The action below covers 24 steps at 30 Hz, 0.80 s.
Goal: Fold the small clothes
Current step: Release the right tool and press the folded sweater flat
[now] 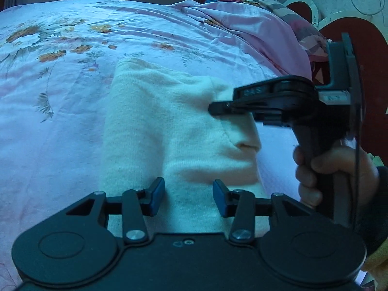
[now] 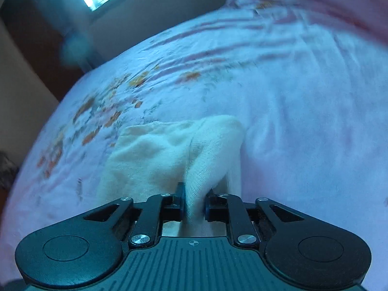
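Cream knit garment (image 1: 169, 126), folded, on bedspread (image 1: 60, 84)

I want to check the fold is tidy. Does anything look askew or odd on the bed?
Only the cream garment: its right edge is pulled up into a ridge, pinched in the right gripper, so it lies uneven on the floral bedsheet. No damage shows. The left gripper is open above it.
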Motion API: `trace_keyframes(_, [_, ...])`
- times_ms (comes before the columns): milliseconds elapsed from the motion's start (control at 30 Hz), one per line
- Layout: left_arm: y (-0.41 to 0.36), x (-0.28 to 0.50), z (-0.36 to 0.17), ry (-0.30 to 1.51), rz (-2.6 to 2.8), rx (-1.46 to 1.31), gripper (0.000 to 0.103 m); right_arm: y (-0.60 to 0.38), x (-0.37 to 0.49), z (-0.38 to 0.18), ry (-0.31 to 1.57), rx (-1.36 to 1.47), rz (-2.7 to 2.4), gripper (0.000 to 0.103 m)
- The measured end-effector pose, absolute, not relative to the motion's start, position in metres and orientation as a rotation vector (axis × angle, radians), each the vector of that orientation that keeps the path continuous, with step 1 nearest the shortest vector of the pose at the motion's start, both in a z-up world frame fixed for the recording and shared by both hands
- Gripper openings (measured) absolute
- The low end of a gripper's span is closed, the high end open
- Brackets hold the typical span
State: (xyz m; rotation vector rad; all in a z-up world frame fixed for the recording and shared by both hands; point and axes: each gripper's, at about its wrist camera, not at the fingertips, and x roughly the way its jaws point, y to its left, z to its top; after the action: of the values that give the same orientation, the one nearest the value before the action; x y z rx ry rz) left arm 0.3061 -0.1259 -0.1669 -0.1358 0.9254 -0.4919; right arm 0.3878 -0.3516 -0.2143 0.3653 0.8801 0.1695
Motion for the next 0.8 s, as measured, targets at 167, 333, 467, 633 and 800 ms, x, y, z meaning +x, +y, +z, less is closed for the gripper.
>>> trace_keyframes(167, [-0.134,0.314,-0.174,0.941,-0.49,-0.153,0.044,-0.339,0.398,-0.23,0.902,0.138,0.104,0.012])
trace_keyframes(333, [-0.124,0.308,-0.168,0.925,-0.489,-0.192,0.044,-0.355,0.364,-0.205,0.836,0.204,0.075,0.016])
trace_keyframes(467, [-0.106,0.298,-0.154,0.879,-0.459,-0.208,0.044,-0.351,0.321,-0.172,0.767,0.249,0.099,0.023])
trace_keyframes(633, [-0.1,0.293,-0.159,0.866,-0.416,-0.166,0.045,-0.304,0.275,-0.172,0.777,0.198,0.218,0.023])
trace_keyframes(800, [-0.102,0.284,-0.169,0.88,-0.441,-0.125,0.046,-0.285,0.253,-0.227,0.876,-0.034,0.18,0.022])
